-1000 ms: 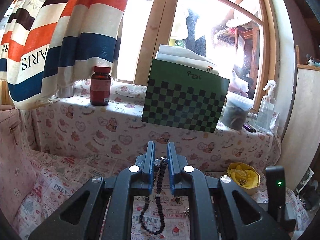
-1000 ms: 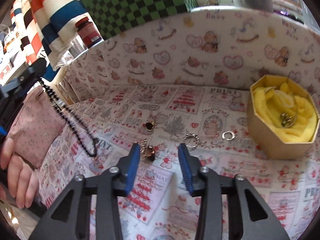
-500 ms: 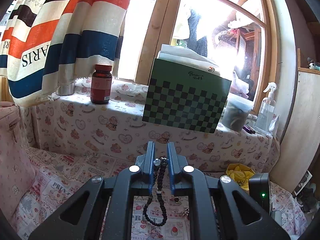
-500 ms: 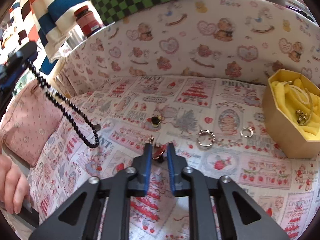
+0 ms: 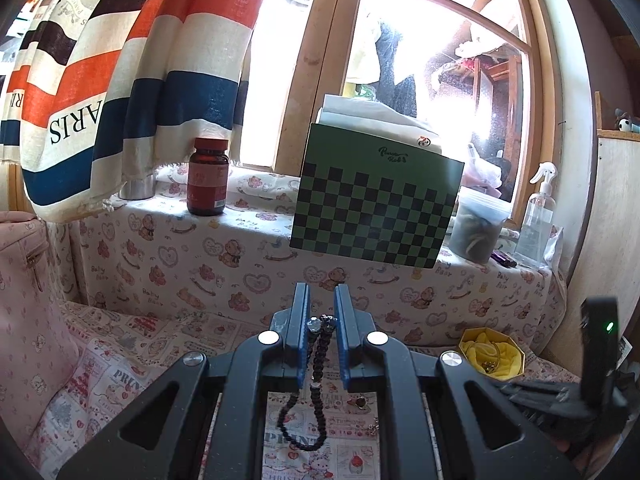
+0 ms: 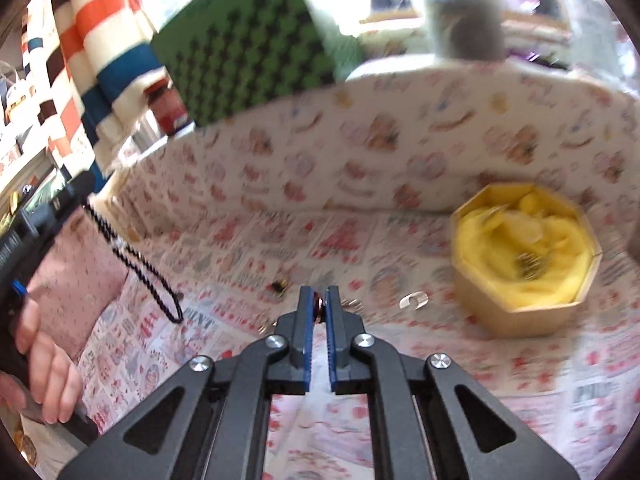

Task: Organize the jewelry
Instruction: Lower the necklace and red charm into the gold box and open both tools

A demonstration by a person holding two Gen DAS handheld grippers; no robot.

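Printed tablecloth (image 6: pixel 400 360), left tool (image 5: pixel 322 312) gripping bead necklace (image 5: pixel 318 360), right tool (image 6: pixel 320 304) clenched on red earring (image 6: pixel 319 305).

Sunlit wooden window (image 5: pixel 420 60), striped curtain (image 5: pixel 132 60) beside

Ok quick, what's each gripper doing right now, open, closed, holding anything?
Left gripper: shut on the black bead necklace, which hangs down from it.
Right gripper: shut on a small red and gold jewelry piece.

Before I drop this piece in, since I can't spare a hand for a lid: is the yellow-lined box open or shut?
Open. The octagonal box shows no lid, and its yellow lining lies exposed with a small metal piece inside.
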